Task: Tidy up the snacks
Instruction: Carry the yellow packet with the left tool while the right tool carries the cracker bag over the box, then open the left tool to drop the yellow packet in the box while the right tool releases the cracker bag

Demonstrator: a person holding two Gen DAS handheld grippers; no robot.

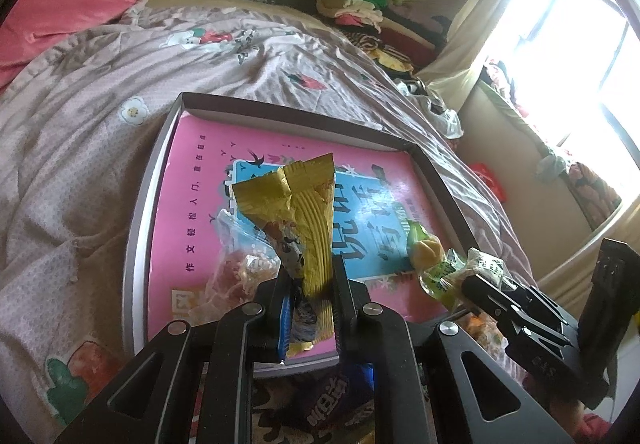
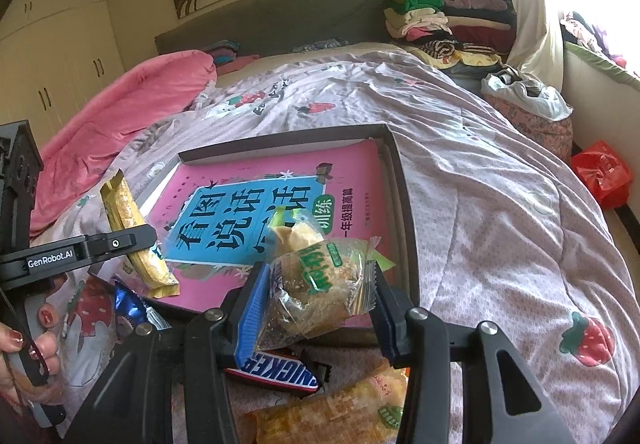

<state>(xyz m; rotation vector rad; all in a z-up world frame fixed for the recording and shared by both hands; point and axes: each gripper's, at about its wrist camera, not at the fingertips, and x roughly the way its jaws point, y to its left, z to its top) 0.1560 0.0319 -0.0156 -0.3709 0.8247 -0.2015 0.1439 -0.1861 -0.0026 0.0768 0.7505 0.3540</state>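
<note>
My left gripper (image 1: 314, 284) is shut on a gold snack packet (image 1: 308, 203), which stands upright over the near end of a shallow dark-rimmed box (image 1: 304, 111). A pink book (image 1: 208, 171) lines the box. On the book lie a clear packet with reddish pieces (image 1: 236, 272) and a yellow-green wrapped sweet (image 1: 426, 252). My right gripper (image 2: 316, 296) is shut on a clear sesame cake packet with green lettering (image 2: 320, 284), held over the box's near right corner (image 2: 404, 203). In the right wrist view the left gripper (image 2: 140, 244) holds the gold packet (image 2: 124, 211) at the left.
On the quilt under my grippers lie a Snickers bar (image 2: 276, 368), an orange packet (image 2: 332, 416) and a blue foil snack (image 2: 128, 304). A person's hand (image 2: 40, 328) grips the left handle. A pink duvet (image 2: 120, 103), a clothes pile (image 2: 432, 11) and a red bag (image 2: 600, 171) surround the bed.
</note>
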